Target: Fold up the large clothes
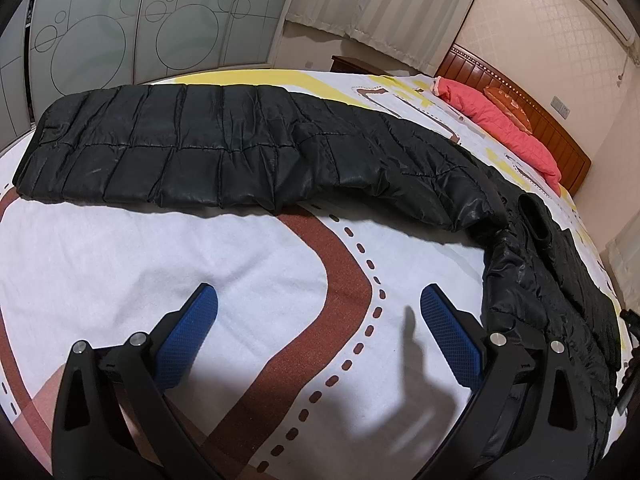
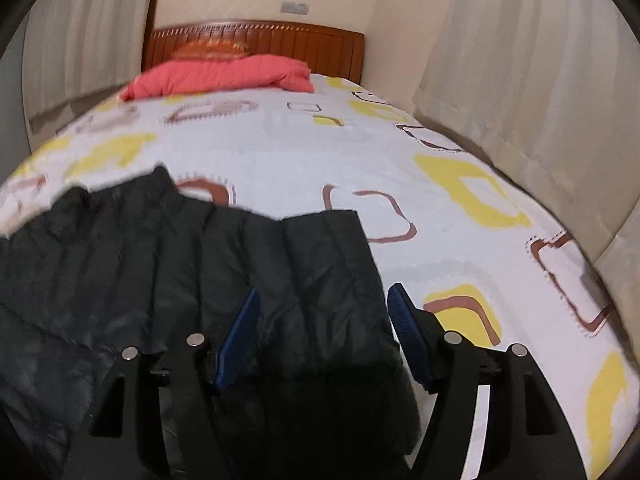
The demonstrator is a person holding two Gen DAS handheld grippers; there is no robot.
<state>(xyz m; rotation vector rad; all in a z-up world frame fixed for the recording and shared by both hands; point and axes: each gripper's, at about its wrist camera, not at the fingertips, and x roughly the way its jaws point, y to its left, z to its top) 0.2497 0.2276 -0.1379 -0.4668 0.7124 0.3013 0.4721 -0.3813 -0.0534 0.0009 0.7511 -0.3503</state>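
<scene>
Patterned sheet [image 1: 160, 248] covers the bed, with a red quilt [image 1: 508, 128] by the headboard [image 2: 256, 40]. Across it lies the black coat [image 1: 208, 148], long and quilted, one end bent toward the near edge. Left gripper [image 1: 318, 308] hangs over bare sheet, jaws apart and empty. Right gripper [image 2: 324, 312] has its jaws apart (the coat's end lies between them, unpressed).

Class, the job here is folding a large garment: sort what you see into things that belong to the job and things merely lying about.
Belongs to the job:
black padded coat
left gripper, open
right gripper, open over the coat
bed sheet, the work surface

Just lying about:
red quilt
orange cushion
wardrobe
</scene>
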